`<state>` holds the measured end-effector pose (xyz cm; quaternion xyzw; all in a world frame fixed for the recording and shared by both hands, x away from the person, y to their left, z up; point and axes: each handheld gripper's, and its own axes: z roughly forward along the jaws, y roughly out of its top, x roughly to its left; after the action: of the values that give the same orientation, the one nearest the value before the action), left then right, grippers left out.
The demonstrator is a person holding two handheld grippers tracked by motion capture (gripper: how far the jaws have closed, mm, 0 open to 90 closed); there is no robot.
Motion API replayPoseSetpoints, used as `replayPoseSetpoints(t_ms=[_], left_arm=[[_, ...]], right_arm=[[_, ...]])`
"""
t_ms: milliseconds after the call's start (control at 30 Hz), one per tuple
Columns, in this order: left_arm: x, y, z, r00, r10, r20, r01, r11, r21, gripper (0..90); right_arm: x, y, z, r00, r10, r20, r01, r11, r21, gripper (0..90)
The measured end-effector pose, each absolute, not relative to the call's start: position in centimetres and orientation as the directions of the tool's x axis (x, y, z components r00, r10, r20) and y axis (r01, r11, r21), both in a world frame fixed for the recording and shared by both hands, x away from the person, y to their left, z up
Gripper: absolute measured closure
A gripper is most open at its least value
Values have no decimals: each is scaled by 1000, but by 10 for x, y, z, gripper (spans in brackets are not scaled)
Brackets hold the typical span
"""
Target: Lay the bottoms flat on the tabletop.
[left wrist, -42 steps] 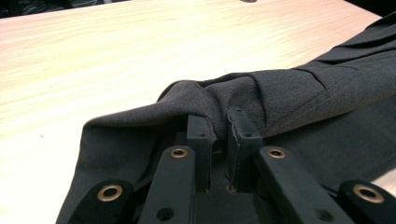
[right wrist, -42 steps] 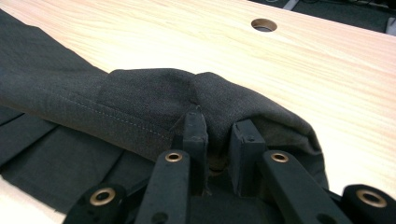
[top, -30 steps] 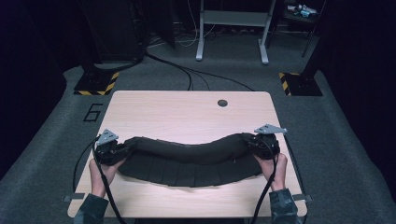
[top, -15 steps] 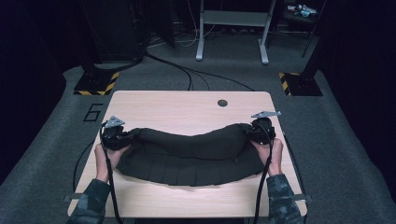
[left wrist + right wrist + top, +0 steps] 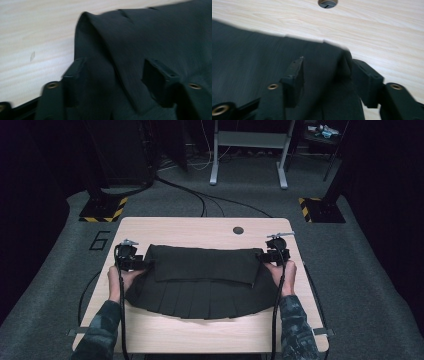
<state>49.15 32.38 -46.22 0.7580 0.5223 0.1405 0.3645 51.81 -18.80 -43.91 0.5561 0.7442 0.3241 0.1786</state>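
both forearms are reaching forward, the left gripper (image 5: pixel 146 263) and right gripper (image 5: pixel 261 256) jaws having just been opening, standing apart.

It looked like a lab or recording studio — dark walls, grey carpet (image 5: pixel 380 285), floor cables (image 5: pixel 220 202), hazard-striped stand bases (image 5: pixel 102 210) and one numbered bench (image 5: pixel 200 232).

Light wood surface (image 5: pixel 200 232) w/ a round hole (image 5: pixel 238 230) near its far edge, right of centre. Grey carpet (image 5: pixel 370 285) all round; a "6" (image 5: pixel 99 240) marked on it just left of the surface. Two yellow-black striped bases (image 5: pixel 102 210) at far left & right. Black cables (image 5: pixel 200 200) run across the floor behind. Grey frame legs (image 5: pixel 247 155) at back.
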Motion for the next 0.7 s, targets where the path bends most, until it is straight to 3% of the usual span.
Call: replayPoseSetpoints(t_ms=[67, 267, 333, 433, 500, 567, 700], left_arm=[[490, 331, -467, 425, 884, -193, 717, -199, 668, 256], [484, 336, -480, 414, 886, -211, 752, -202, 628, 146], [482, 333, -485, 406, 899, -162, 742, -221, 633, 146], [480, 329, -494, 423, 900, -109, 746, -277, 605, 118], [478, 326, -501, 425, 903, -63, 746, -310, 589, 85], [478, 325, -507, 425, 900, -97, 768, -301, 565, 35], [473, 322, -514, 431, 902, -25, 743, -339, 576, 27]], right_arm=[[514, -193, -441, -317, 942, 109, 718, 163, 676, 328], [501, -198, -454, -349, 926, 147, 738, 174, 652, 143], [496, -194, -462, -355, 924, 139, 749, 192, 635, 127], [494, -188, -478, -380, 918, 117, 759, 237, 607, 7], [492, -185, -489, -388, 916, 105, 769, 259, 585, 0], [491, -181, -500, -393, 915, 87, 778, 281, 562, 0], [489, -176, -511, -400, 916, 34, 784, 323, 530, 0]])
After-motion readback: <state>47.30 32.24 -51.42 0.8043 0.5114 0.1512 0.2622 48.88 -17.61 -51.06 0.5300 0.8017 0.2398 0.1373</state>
